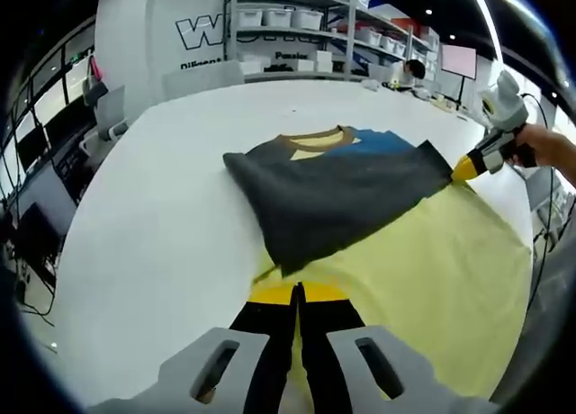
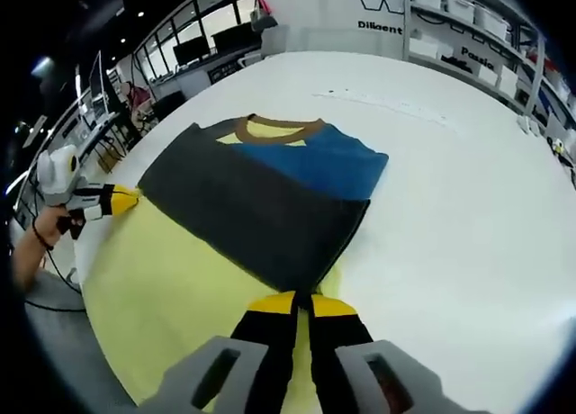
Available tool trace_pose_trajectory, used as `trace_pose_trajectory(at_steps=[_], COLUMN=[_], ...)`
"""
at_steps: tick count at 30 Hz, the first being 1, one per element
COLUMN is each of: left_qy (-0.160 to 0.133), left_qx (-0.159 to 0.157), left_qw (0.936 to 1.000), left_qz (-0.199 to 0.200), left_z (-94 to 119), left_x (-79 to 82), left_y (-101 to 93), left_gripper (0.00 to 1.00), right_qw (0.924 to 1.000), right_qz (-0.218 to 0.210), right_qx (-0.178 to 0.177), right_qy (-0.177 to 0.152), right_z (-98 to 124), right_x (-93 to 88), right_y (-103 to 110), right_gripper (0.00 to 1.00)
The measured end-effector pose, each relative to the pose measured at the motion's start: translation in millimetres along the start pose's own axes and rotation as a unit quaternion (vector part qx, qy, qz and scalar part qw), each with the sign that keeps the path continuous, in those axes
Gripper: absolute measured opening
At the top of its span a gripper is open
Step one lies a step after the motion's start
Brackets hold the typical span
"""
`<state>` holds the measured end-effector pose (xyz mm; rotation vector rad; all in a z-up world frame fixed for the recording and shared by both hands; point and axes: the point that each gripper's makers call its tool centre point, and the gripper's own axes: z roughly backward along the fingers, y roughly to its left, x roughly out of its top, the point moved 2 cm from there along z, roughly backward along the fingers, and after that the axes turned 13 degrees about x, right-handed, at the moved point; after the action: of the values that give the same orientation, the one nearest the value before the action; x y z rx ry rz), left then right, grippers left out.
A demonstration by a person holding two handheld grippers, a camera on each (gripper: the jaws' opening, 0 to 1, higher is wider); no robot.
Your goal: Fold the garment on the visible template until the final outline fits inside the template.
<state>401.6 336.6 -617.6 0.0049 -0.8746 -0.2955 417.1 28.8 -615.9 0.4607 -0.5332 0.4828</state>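
Observation:
A T-shirt (image 1: 342,193) (image 2: 261,202), dark grey and blue with a brown collar, lies partly folded on a yellow template sheet (image 1: 441,279) (image 2: 162,288) on the white table. In the left gripper view my left gripper (image 1: 298,293) is shut on the near corner of the grey fabric. My right gripper (image 1: 470,167) comes in from the right and pinches the far grey corner. In the right gripper view my right gripper (image 2: 302,302) is shut on the grey corner nearest it. The left gripper (image 2: 121,200) holds the corner at the left, in a person's hand (image 2: 36,243).
The white table (image 1: 153,234) (image 2: 468,207) spreads wide around the sheet. Shelves with white bins (image 1: 297,27) (image 2: 477,27) stand behind it. Monitors and desks (image 2: 193,49) line one side. The sheet's outer edge lies close to the table edge (image 2: 90,342).

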Motion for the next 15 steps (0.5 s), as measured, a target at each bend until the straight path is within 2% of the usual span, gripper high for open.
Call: trace_pose_trajectory(at_steps=[2, 3, 5, 9, 15], left_qy=[-0.008, -0.011, -0.011, -0.013, -0.018], left_qx=[-0.002, -0.005, -0.012, 0.001, -0.006], left_qw=[1.0000, 0.9999, 0.9998, 0.9999, 0.9997], left_qz=[-0.002, 0.001, 0.008, 0.000, 0.012], left_z=[4.2, 6.0, 9.2, 17.4, 32.4], left_x=[3.3, 4.2, 4.4, 0.7, -0.3], left_y=[-1.1, -2.2, -5.4, -7.0, -8.8], left_gripper=[0.00, 0.00, 0.00, 0.08, 0.13], right_qw=[0.9999, 0.9995, 0.9992, 0.9986, 0.9978], right_qz=[0.000, -0.015, -0.010, -0.003, 0.008], right_qx=[-0.007, -0.011, -0.006, 0.006, 0.019], right_qy=[-0.011, -0.027, -0.037, -0.052, -0.063], right_z=[5.3, 7.5, 12.2, 21.3, 30.2], right_x=[1.9, 4.5, 6.7, 8.8, 6.3], right_y=[-1.5, -1.9, -0.3, 7.9, 19.4], right_gripper=[0.08, 0.13, 0.20, 0.21, 0.20])
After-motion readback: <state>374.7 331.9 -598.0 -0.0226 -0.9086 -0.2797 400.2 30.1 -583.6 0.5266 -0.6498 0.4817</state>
